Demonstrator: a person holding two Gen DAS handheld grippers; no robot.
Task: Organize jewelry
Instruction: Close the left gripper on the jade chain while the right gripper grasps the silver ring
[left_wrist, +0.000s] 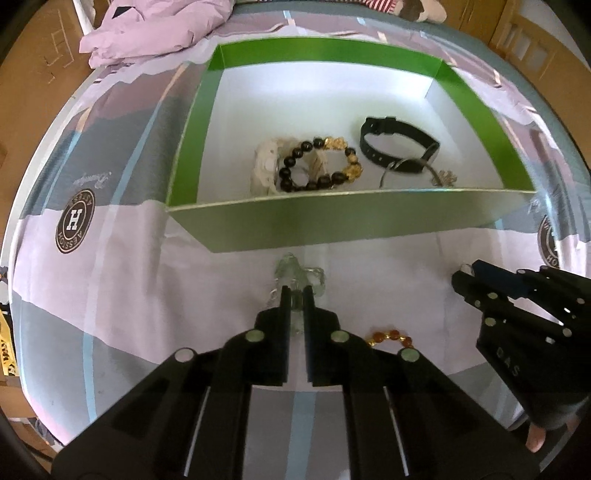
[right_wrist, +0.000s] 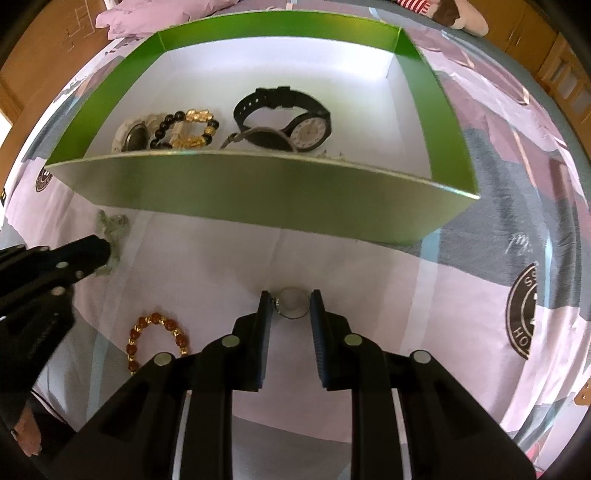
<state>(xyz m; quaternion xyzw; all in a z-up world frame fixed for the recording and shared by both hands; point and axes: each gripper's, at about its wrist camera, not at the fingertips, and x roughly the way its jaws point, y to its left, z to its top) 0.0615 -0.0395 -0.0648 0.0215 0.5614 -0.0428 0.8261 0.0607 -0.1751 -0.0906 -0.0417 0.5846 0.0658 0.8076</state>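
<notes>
Left gripper (left_wrist: 296, 293) clenched on a pale green beaded bracelet (left_wrist: 297, 275) on the bedsheet (left_wrist: 221, 288); right gripper (right_wrist: 290, 304) grasps a small round silver watch face (right_wrist: 292, 303). Amber bead bracelet (right_wrist: 157, 339) lies between them. Beyond, the green box (left_wrist: 332, 225) holds a black-and-gold bracelet (left_wrist: 321, 164) and black watch (left_wrist: 399, 144).

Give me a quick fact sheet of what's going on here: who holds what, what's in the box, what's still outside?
Setting: patterned bedsheet
Container: green box, open top
Inside box: black watch, black-and-gold bead bracelet, white watch, other pieces partly hidden
Left gripper: closed on pale green jewelry piece, in front of the box
Right gripper: fingers around small round silver piece, contact unclear
Still outside: amber bead bracelet on sheet
</notes>
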